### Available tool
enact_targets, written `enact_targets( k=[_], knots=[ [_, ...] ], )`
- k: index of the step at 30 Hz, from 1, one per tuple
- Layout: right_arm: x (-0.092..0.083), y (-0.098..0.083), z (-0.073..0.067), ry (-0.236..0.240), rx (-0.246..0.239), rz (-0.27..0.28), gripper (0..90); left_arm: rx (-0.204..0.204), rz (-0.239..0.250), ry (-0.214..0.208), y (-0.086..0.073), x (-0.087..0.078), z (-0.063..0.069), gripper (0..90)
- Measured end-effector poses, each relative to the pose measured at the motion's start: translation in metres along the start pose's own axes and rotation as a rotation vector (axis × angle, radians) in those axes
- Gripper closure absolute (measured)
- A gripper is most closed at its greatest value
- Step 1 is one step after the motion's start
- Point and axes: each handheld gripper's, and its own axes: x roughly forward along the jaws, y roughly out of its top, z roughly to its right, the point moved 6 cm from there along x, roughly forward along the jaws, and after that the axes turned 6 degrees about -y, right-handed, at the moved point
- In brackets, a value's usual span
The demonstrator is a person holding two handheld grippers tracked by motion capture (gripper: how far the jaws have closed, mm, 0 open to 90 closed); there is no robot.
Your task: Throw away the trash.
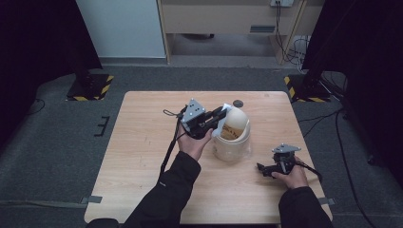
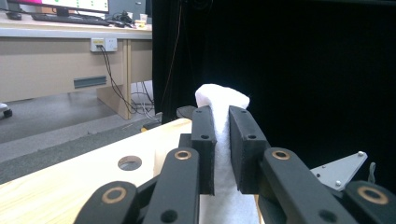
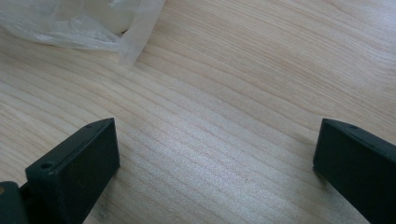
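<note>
A small white bin (image 1: 231, 145) stands a little right of the table's middle. A tan rounded thing with dark print (image 1: 236, 124) rises out of its top. My left gripper (image 1: 221, 114) is held just left of the bin's rim, pointing at it. In the left gripper view its jaws are shut (image 2: 222, 116) on a folded white cloth or tissue (image 2: 223, 98), which sticks out past the tips. My right gripper (image 1: 261, 168) rests on the table to the right of the bin. Its jaws stand wide open (image 3: 215, 144) over bare wood.
A crumpled clear plastic film (image 3: 79, 23) lies on the wood ahead of the right gripper. The wooden table (image 1: 142, 142) has a round cable hole (image 1: 238, 103) near its far edge. Beyond it are grey floor, black stands and a desk.
</note>
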Motion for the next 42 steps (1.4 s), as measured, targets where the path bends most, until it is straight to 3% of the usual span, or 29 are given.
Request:
enact_targets(
  k=[18, 32, 42],
  knots=[
    [0.0, 0.0, 0.0, 0.0, -0.001, 0.0, 0.5, 0.027, -0.031, -0.001, -0.005, 0.015, 0.003, 78.0],
    [0.0, 0.0, 0.0, 0.001, 0.0, 0.0, 0.5, 0.006, -0.079, -0.012, -0.012, 0.017, 0.004, 79.3],
    [0.0, 0.0, 0.0, 0.001, 0.0, 0.0, 0.5, 0.002, -0.08, -0.012, -0.01, 0.013, 0.004, 77.6]
  ],
)
